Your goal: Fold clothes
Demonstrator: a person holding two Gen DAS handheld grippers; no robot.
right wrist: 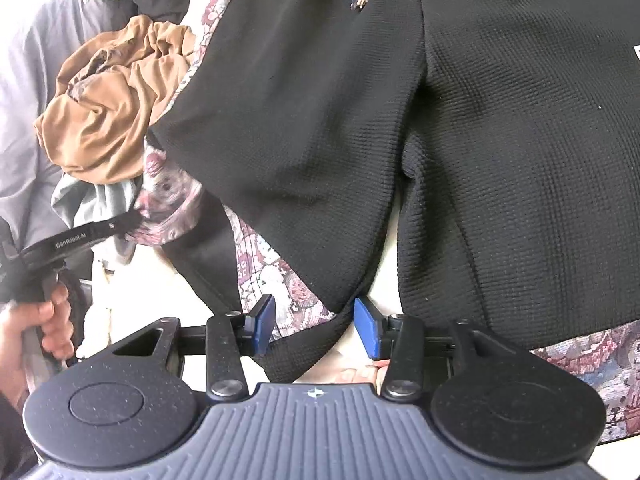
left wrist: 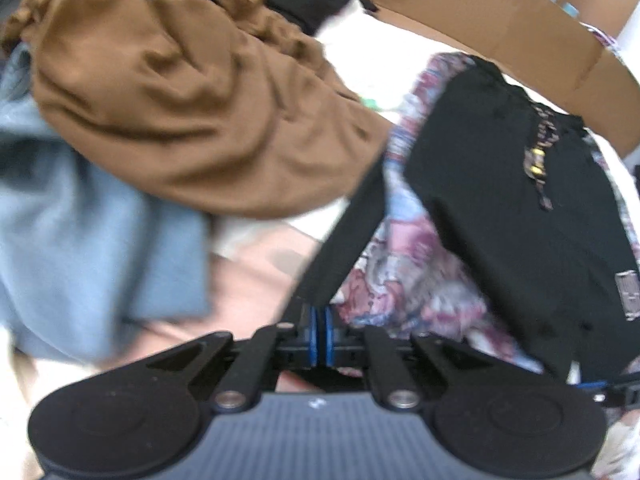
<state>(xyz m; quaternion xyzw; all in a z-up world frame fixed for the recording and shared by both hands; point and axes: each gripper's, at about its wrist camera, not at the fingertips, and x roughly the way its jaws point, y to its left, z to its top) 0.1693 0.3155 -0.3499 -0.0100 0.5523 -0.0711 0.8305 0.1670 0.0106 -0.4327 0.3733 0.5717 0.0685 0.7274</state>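
Nearest in the right wrist view, the right gripper point(right wrist: 314, 326) is seen with its jaws spread wide, the blue pads point(right wrist: 368, 330) standing apart and nothing clamped between them; a hem corner of the black shorts point(right wrist: 500, 140) hangs into the gap. The shorts are laid flat just ahead, over a patterned cloth point(right wrist: 276, 276) in red, blue and grey. At the left edge a hand point(right wrist: 38, 322) is seen wrapped round the handle of the left gripper point(right wrist: 128, 226), whose tip is at the edge of the patterned cloth.

In the left wrist view, which is blurred, the left gripper point(left wrist: 320, 332) is shown with its jaws pressed together on a black strip of fabric point(left wrist: 344, 240) that is stretched away toward the shorts point(left wrist: 520, 208). To the left a light blue garment point(left wrist: 80, 240) is spread out, and a crumpled brown garment point(left wrist: 180, 100) is heaped upon it. Farthest off, a cardboard box wall point(left wrist: 500, 12) is seen behind the shorts.
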